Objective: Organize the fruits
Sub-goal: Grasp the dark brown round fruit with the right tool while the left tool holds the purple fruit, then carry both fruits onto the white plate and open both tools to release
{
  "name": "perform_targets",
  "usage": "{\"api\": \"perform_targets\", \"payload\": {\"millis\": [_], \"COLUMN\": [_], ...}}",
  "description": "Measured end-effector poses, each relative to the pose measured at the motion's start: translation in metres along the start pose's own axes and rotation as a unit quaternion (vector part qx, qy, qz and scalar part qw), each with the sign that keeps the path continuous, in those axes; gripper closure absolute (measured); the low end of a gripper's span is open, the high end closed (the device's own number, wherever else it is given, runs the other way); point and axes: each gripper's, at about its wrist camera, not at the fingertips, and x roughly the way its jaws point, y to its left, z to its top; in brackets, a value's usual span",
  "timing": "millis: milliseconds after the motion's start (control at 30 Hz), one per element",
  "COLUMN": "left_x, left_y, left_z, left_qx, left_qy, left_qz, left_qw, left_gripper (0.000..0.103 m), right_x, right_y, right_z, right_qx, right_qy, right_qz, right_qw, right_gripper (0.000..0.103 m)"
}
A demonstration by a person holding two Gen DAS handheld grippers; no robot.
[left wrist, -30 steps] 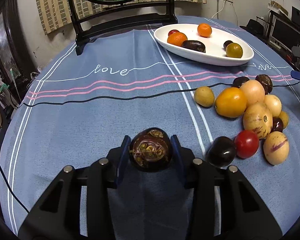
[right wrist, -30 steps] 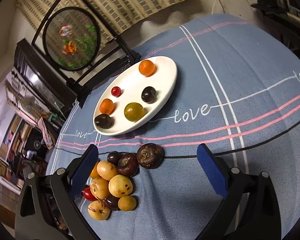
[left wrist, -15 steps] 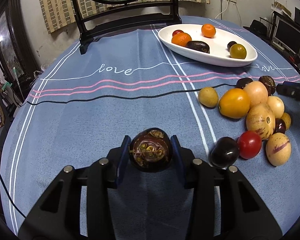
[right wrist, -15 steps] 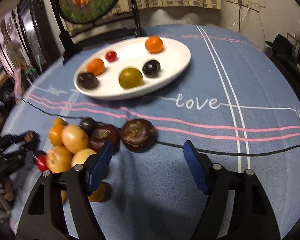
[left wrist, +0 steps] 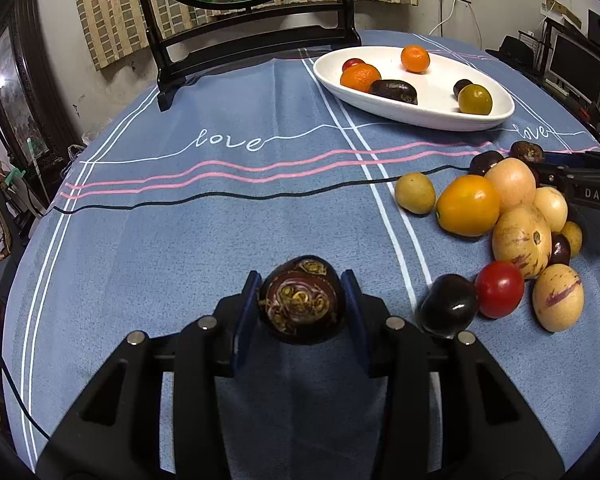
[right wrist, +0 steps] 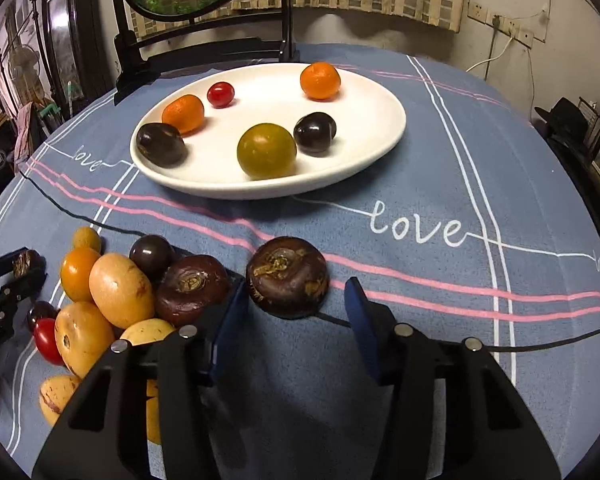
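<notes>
The left gripper [left wrist: 302,308] held a dark brown, round water chestnut [left wrist: 301,300] between its 2 blue-padded fingers [left wrist: 246,312], jaws closed narrow against both sides of the fruit, above the blue striped tablecloth [left wrist: 220,240]. The right gripper [right wrist: 296,320] had its jaws spread wide and held nothing. A second dark brown, flattened chestnut [right wrist: 287,276] rested on the cloth just ahead of the gap, closer to the left pad and not touching either pad as far as the view showed.

The white oval ceramic dish [right wrist: 380,148] stood beyond, well apart from both grippers, already carrying 6 fruits: 2 orange tangerines, 1 small red tomato, 1 olive-green round fruit and 2 dark ones. The loose pile of yellow, orange, red and dark fruits [left wrist: 512,216] lay on the cloth near the dish.

Probable faults from this state:

1. The right jaws stood off-centre to the chestnut. Closing from here could push it sideways into the neighbouring third dark chestnut [right wrist: 192,290], which was touching or nearly touching the left pad.
2. A disturbed pile could roll, because most of its fruits were round and leaned on one another.
3. The held chestnut was smooth and rounded. A weak grip could release it during transfer.
4. Fruits already in the dish could scatter if a new one was dropped from height.
</notes>
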Motion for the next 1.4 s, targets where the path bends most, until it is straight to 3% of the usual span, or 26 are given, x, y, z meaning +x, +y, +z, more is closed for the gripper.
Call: {"api": "perform_targets", "payload": {"millis": [733,900,1000,1167,1400], "left_x": [0.0,-0.011,-0.018,-0.035,-0.057], "left_y": [0.001,0.001,-0.001,-0.003,-0.022], "left_z": [0.001,0.001,0.002,0.006,0.037], "left_qx": [-0.002,-0.002,0.0,-0.008,-0.008], "left_qy": [-0.004,-0.032,-0.049,-0.082,-0.114], "left_qz": [-0.002,0.006,0.016,0.03,0.012], "left_qw": [1.0,0.9995,0.9987,0.9961,0.9934], "left_gripper": [0.062,0.062,0.062,0.062,0.062], "right_x": [0.003,-0.009,-0.025,-0.073,-0.11], "right_y": [0.002,-0.005,-0.006,-0.003,-0.001], "right_z": [0.005,-0.003,-0.01,-0.028,-0.032], "right_qx": [0.002,0.025,0.036,0.05,0.068], "right_qy": [-0.001,-0.008,-0.023,-0.086,-0.131], "right_qz": [0.012,0.015,0.025,0.046,0.073], "right_qw": [1.0,1.0,0.999,0.994,0.986], "right_gripper": [0.061,0.061,0.061,0.06,0.06]}}
